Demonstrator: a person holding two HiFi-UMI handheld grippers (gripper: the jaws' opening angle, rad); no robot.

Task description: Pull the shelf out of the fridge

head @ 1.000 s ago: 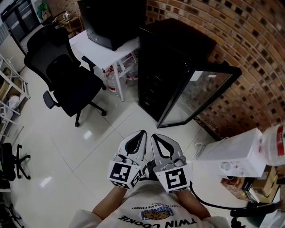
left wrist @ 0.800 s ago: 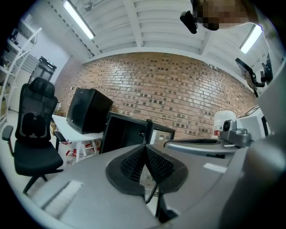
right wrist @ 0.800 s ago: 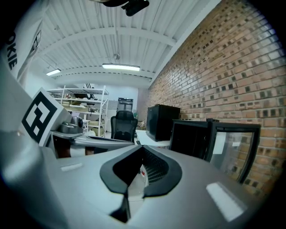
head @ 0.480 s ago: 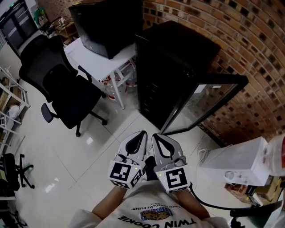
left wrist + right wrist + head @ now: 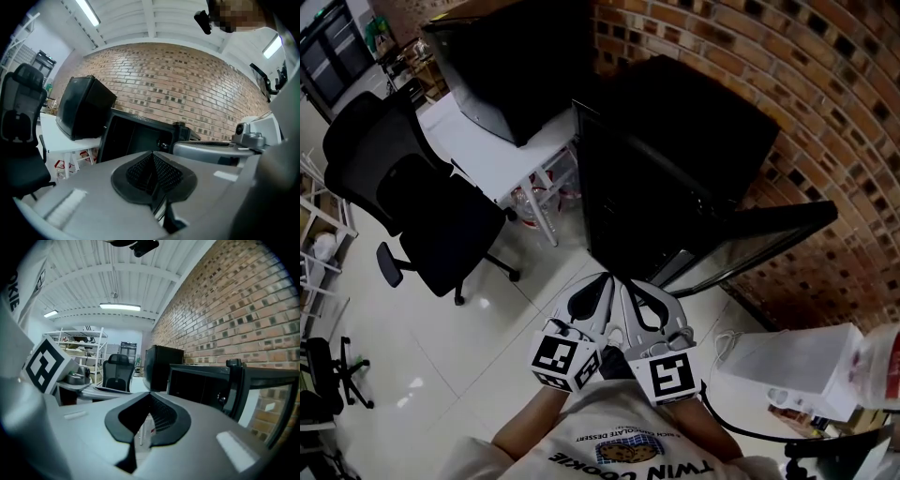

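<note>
The person's two forearms reach forward side by side from the chest. Each gripper carries a cube with black-and-white square markers. The left gripper [image 5: 605, 279] and the right gripper [image 5: 626, 283] are smooth grey plastic shells, teardrop-shaped, with black ribbed pads. They point ahead and nearly touch each other. In both gripper views the pads meet at the tips, so both sets of jaws are closed with nothing between them.

Under them lies a glossy white tiled floor [image 5: 441, 356]. A white boxy appliance [image 5: 787, 361] stands to the right.

Just beyond the tips stands the fridge [image 5: 675, 159], a matte black cabinet. Its glass door [image 5: 759, 242] is swung open to the right. The interior is dark, and the shelf inside cannot be picked out.

To the left are a white table [image 5: 487, 155] bearing a large black box [image 5: 516, 66] and a black mesh-backed office chair [image 5: 422, 206]. A rough red brick wall [image 5: 825, 112] stands behind the fridge.
</note>
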